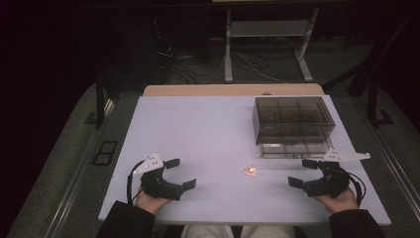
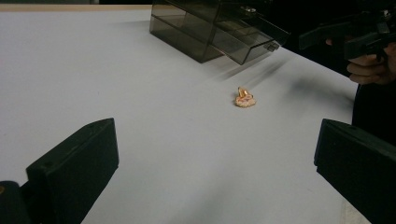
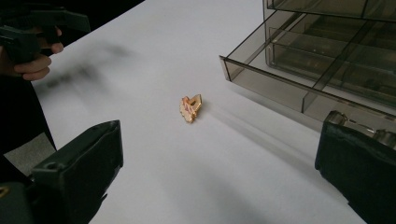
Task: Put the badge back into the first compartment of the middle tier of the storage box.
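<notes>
Nothing has been picked up yet. The small gold trinket [image 1: 250, 171] lies loose on the desk [image 1: 198, 134] near the front edge, between the two claws and just in front of the smoky plastic drawer box [image 1: 293, 124] (its bottom drawer pulled out). The left claw [image 1: 184, 173] and right claw [image 1: 299, 172] both stand apart and empty. By my reading, grasping the trinket and dropping it into the drawer all remains.

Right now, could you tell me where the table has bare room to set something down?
The whole left half of the table is bare, from the far edge down to the left gripper. The near strip between both grippers is free except for the small gold trinket. The far right is crowded by the smoky plastic drawer box.
</notes>
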Motion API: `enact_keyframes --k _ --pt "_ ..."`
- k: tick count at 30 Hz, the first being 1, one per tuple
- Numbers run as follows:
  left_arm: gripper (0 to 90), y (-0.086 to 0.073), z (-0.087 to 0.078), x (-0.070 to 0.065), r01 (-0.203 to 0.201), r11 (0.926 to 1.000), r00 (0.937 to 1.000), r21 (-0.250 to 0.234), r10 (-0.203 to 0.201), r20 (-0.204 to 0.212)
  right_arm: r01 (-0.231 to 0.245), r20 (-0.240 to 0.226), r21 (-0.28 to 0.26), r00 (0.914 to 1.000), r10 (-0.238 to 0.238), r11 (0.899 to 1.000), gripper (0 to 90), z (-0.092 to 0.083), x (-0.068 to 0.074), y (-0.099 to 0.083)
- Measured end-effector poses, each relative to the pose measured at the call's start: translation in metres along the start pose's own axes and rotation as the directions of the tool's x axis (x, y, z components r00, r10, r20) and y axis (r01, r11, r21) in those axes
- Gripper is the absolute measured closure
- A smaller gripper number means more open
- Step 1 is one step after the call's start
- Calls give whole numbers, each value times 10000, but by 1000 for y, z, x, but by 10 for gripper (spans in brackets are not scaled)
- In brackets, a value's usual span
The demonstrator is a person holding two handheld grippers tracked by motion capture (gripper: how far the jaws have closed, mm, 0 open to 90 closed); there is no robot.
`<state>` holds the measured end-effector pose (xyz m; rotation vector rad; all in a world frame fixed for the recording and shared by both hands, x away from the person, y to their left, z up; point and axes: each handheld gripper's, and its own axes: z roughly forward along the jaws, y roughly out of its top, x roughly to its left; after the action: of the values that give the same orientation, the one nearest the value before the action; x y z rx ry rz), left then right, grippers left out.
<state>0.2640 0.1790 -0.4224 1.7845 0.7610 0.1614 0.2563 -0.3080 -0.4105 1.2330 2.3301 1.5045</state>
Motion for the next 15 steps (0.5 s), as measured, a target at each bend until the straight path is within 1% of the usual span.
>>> enact_keyframes --k 5,7,10,15 --pt "0 0 0 1 82 10000 10000 8 -82 51 31 0 74 10000 -31 10000 5 0 -1 -1" --pt "0 0 0 1 80 10000 10000 -4 -80 34 -26 -22 88 10000 26 10000 5 0 0 -1" --pt "0 1 -1 1 198 9996 9998 -189 -198 36 -8 -88 86 10000 9 10000 5 0 0 -1" --pt "0 0 -2 4 327 9991 9995 -251 -326 48 12 -109 44 9999 -11 10000 5 0 1 -1"
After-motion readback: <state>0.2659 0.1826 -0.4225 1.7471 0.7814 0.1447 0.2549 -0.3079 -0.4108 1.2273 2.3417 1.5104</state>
